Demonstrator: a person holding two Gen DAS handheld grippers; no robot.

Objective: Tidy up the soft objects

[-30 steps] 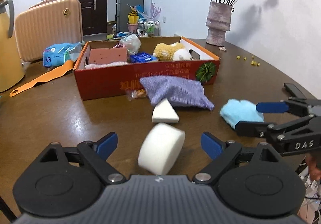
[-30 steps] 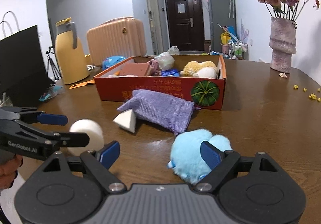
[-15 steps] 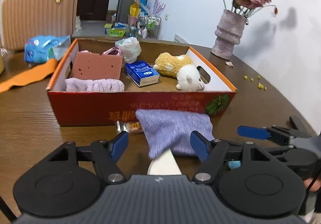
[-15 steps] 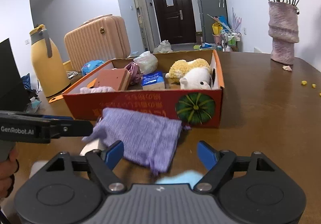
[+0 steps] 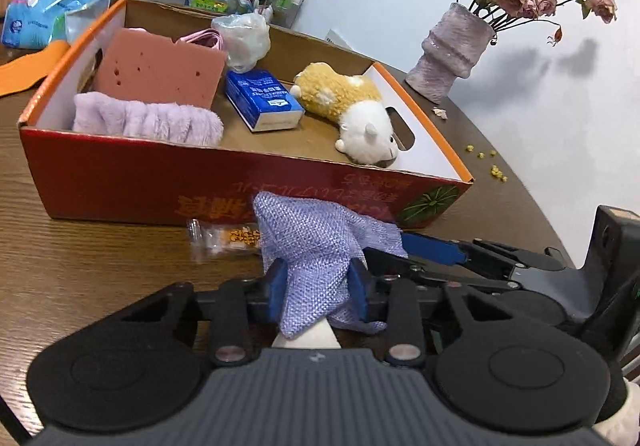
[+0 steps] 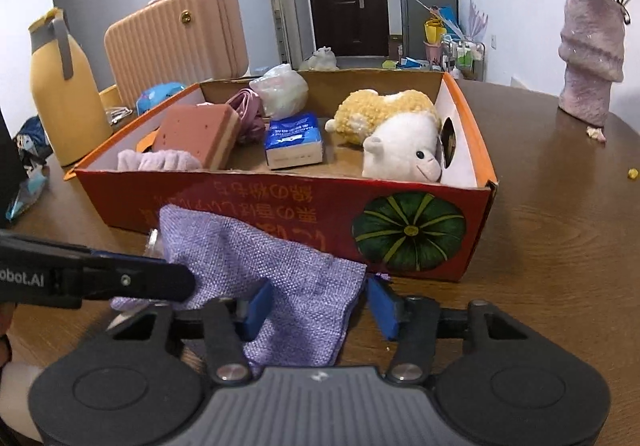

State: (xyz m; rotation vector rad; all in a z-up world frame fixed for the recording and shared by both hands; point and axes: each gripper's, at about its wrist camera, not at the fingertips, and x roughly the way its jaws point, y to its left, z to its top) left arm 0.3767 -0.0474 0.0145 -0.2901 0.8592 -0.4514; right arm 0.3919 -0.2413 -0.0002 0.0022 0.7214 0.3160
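Note:
A purple woven pouch (image 5: 316, 242) lies on the brown table in front of the red cardboard box (image 5: 120, 182). My left gripper (image 5: 318, 286) is closing, and its blue pads pinch the pouch's near end into a bunch. A white sponge wedge (image 5: 306, 338) peeks out beneath it. In the right wrist view the pouch (image 6: 260, 266) lies flat between the closing jaws of my right gripper (image 6: 320, 306); its pads sit at the cloth's edges without squeezing it. One left finger (image 6: 160, 282) reaches in from the left. The box (image 6: 280, 206) holds a plush animal (image 6: 400, 142), a pink sponge, a lilac cloth and a tissue pack.
A snack wrapper (image 5: 224, 236) lies by the box front. A vase of dried flowers (image 6: 592, 62) stands at the back right, with yellow crumbs (image 5: 492, 166) near it. A yellow jug (image 6: 64, 98) and a beige suitcase (image 6: 176, 42) are at the left.
Both grippers moved forward to the pouch by the box and their jaws narrowed. The left one pinched the pouch. The round white sponge and blue plush left view.

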